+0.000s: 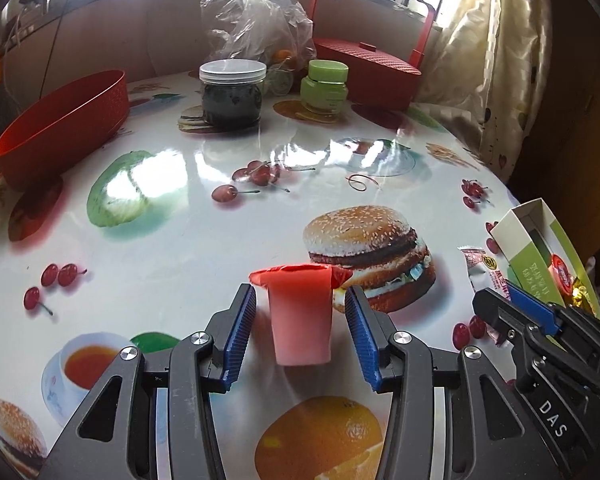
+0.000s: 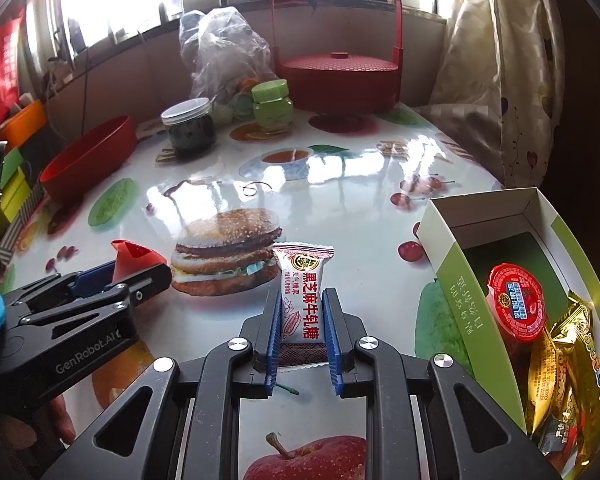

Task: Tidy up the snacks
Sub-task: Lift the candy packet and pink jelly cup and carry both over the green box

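Observation:
A pink jelly cup (image 1: 300,320) with a red foil lid stands upright on the printed tablecloth. My left gripper (image 1: 300,296) is open around it, with a gap between each blue pad and the cup's sides. My right gripper (image 2: 302,296) is shut on a white wrapped candy (image 2: 305,272) with red lettering, low over the table. To its right stands an open green-and-white box (image 2: 480,292) holding a red-lidded jelly cup (image 2: 516,308) and gold-wrapped snacks (image 2: 560,360). The left gripper (image 2: 140,272) and its cup (image 2: 134,256) also show at the left of the right wrist view.
A red bowl (image 1: 60,128) sits at the far left. At the back are a dark jar (image 1: 232,92), a green jar (image 1: 326,88), a clear plastic bag (image 1: 256,16) and a red lidded basket (image 1: 368,68). A curtain (image 1: 500,60) hangs past the table's right edge.

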